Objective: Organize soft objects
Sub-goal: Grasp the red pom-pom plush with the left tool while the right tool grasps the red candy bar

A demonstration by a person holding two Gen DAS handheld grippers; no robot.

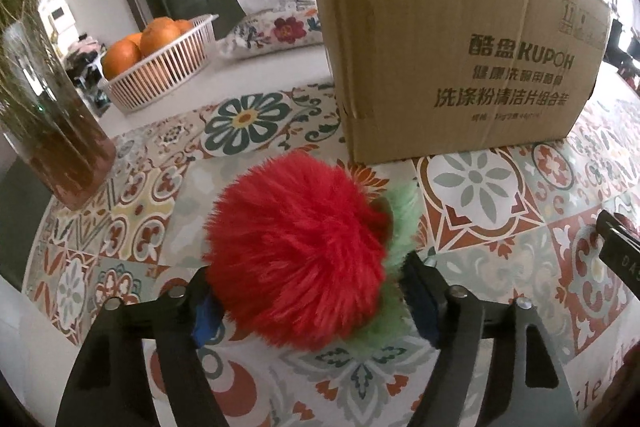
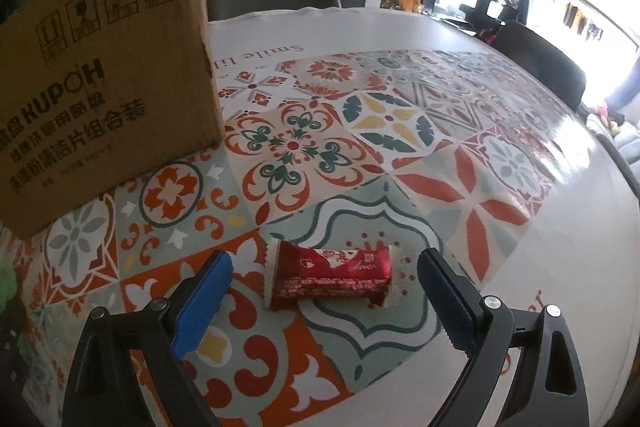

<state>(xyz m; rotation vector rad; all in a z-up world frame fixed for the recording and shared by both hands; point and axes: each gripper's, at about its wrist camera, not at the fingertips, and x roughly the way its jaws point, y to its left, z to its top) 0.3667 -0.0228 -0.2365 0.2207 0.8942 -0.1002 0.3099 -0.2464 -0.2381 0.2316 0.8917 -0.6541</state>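
Closing on the red pompom (image 1: 298,247) with your left gripper (image 1: 312,303): the fur fills the gap and both blue pads (image 1: 206,319) sit at its flanks, apparently touching fur. Can't tell if they've bitten the core or only the fluff. A pale green fuzzy piece (image 1: 402,223) hangs off its right side and runs down by the right-hand pad. Pompom rests on the patterned tablecloth (image 1: 480,187), just in front of the cardboard box (image 1: 460,59).

Suggestions for this grip:
- Squeeze further before lifting. Long pile compresses a lot, and a light pinch will likely slip.
- Keep the jaws centred on the ball, not the green tail, or it may swing and drop.
- Lift straight up and clear the box's near wall before moving forward. Its opening isn't visible from here, so check it first.

Your right gripper (image 2: 326,283) is wide open, nothing held. The red wrapped packet (image 2: 330,277) lies flat on the cloth between the fingers, apart from both pads. It's lengthwise across the gap, so you'd pinch it end to end. I'd rotate the wrist to take it across the narrow width and come lower, since it's thin.

Do one hand at a time.
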